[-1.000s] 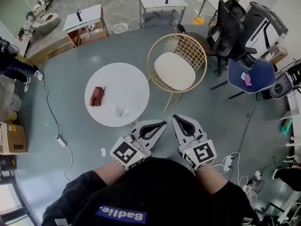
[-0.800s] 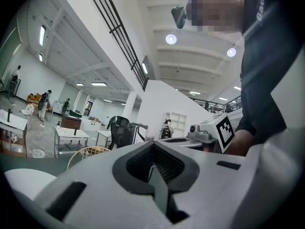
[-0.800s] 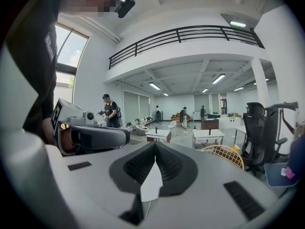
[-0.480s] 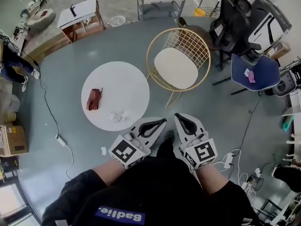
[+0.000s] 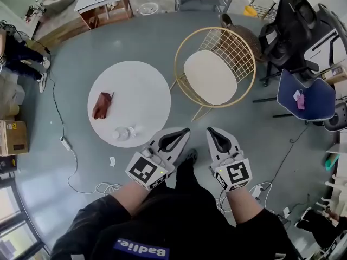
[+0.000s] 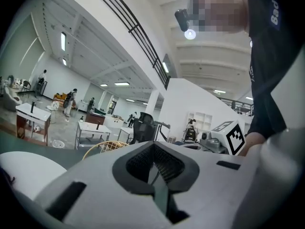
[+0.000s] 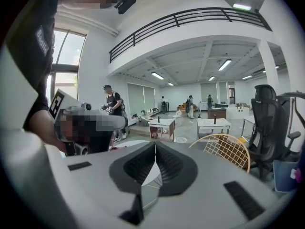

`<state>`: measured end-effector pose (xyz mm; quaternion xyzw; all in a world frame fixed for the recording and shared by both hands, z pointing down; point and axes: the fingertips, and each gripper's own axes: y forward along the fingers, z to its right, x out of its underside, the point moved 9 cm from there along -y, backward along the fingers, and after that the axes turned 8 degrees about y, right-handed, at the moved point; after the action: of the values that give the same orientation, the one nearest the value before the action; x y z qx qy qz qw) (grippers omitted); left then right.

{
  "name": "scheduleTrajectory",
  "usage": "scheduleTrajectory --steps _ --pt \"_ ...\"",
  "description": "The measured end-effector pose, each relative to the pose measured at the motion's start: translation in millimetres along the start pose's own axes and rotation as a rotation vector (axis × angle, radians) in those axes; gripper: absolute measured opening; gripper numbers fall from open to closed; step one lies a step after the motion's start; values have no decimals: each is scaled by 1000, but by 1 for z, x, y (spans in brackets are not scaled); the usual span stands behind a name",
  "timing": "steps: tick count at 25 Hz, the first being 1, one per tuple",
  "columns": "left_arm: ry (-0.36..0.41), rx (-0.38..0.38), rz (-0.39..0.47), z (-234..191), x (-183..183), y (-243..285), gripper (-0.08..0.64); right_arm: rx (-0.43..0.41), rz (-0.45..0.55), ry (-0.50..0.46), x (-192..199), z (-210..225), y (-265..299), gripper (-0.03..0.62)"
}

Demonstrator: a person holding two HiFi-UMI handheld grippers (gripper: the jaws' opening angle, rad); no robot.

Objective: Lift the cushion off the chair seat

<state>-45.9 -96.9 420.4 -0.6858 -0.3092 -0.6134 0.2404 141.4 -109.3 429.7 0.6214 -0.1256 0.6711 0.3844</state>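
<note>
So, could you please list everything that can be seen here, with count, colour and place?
cushion: one, cream, on the wire chair's seat
wire chair: one, gold, right of the round table
round table: one, white, left of centre
crumpled thing: one, red-brown, on the round table
small thing: count unclear, clear, round table's near edge
office chair: one, black, far right
padded chair: one, blue, right edge
cardboard box: one, brown, left edge
left gripper: one, white, jaws together, empty
right gripper: one, white, jaws together, empty
</note>
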Motion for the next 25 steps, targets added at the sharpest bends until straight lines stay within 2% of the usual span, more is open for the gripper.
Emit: scheduleTrajectory --steps 7,13,15,25 --pt "-3 -64 -26 -29 38 26 3 15 -49 -32 30 41 38 28" --pt "-51 -92 -49 -45 69 46 3 32 -118 -33 66 65 70 28" --pt "-70 -97 -47 -50 76 53 3 45 -123 -38 77 74 82 28" --pt "-65 -95 -48 -70 129 70 3 93 -187 -110 148 112 143 29"
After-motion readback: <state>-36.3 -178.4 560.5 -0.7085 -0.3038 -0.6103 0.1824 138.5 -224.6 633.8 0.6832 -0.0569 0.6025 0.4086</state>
